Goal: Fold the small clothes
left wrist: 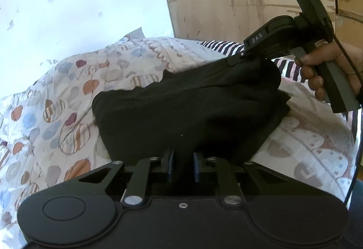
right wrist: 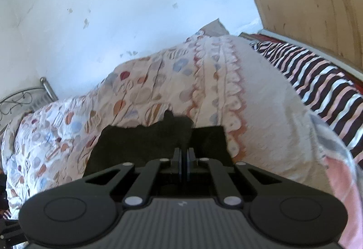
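We pinch the black garment [left wrist: 188, 110] in our left gripper [left wrist: 183, 161]; our right gripper [right wrist: 184, 159], angled down from the right (hand [left wrist: 326, 67] wrapping its handle), clamps its far edge.

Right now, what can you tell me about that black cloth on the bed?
The black cloth is a small, soft, matte garment, bunched and partly lifted off the patterned quilt. Its far edge looks ragged and wavy. The left tool pinches its near edge between blue pads, and the right tool grips its far right corner; in the right view that tool is shut on a fold. What kind of garment it is cannot be told.
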`<state>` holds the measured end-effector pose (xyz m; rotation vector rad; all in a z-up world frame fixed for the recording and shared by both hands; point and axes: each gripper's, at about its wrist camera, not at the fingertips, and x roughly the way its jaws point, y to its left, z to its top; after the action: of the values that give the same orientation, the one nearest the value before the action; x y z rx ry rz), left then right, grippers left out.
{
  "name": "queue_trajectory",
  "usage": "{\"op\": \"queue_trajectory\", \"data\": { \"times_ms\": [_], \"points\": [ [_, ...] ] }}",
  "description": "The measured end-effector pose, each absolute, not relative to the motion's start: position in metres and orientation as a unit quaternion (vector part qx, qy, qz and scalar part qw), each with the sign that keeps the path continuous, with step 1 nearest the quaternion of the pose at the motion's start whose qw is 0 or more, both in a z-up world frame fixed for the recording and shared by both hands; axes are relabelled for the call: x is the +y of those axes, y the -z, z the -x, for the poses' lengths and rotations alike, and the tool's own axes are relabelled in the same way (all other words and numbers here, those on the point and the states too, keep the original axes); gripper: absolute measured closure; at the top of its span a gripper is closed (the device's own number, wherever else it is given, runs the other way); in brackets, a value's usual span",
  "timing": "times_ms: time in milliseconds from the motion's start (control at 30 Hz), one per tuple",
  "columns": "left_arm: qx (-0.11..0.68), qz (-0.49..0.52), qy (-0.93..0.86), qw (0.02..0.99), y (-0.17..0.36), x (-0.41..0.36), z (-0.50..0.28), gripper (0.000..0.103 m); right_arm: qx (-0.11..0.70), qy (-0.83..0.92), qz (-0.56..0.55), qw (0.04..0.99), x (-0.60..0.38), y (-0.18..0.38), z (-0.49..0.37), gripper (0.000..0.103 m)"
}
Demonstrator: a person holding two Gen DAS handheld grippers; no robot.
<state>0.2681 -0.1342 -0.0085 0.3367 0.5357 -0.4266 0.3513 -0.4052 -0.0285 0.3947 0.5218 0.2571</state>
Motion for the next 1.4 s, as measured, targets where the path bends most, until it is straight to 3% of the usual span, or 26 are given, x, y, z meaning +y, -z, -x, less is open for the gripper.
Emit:
{"op": "queue_trajectory", "data": {
  "times_ms": [833,967,1033,1100,1167,1200,1233,1267,1400],
  "points": [
    [0.29,-0.159,0.228,0.916,0.014,-0.141,-0.271,0.085,0.282,-0.082,-0.212,0.932,-0.435,0.057,-0.335,0.102],
    [0.29,-0.159,0.228,0.916,0.014,-0.141,-0.271,0.085,0.282,-0.085,-0.219,0.93,-0.434,0.055,-0.337,0.093],
    [0.29,-0.159,0.228,0.916,0.014,-0.141,-0.271,0.085,0.281,-0.09,-0.23,0.928,-0.434,0.055,-0.338,0.072],
    [0.29,-0.159,0.227,0.916,0.014,-0.141,-0.271,0.084,0.282,-0.096,-0.246,0.922,-0.434,0.057,-0.339,0.063],
    [0.29,-0.159,0.227,0.916,0.014,-0.141,-0.271,0.084,0.286,-0.103,-0.257,0.917,-0.432,0.059,-0.34,0.063],
    [0.29,-0.159,0.227,0.916,0.014,-0.141,-0.271,0.084,0.289,-0.105,-0.255,0.917,-0.43,0.06,-0.341,0.069],
    [0.29,-0.159,0.228,0.916,0.014,-0.141,-0.271,0.084,0.292,-0.105,-0.248,0.918,-0.427,0.061,-0.341,0.089],
    [0.29,-0.159,0.228,0.916,0.014,-0.141,-0.271,0.084,0.295,-0.105,-0.237,0.92,-0.424,0.061,-0.341,0.097],
    [0.29,-0.156,0.227,0.916,0.014,-0.14,-0.27,0.084,0.292,-0.096,-0.207,0.929,-0.417,0.059,-0.336,0.101]
  ]
}}
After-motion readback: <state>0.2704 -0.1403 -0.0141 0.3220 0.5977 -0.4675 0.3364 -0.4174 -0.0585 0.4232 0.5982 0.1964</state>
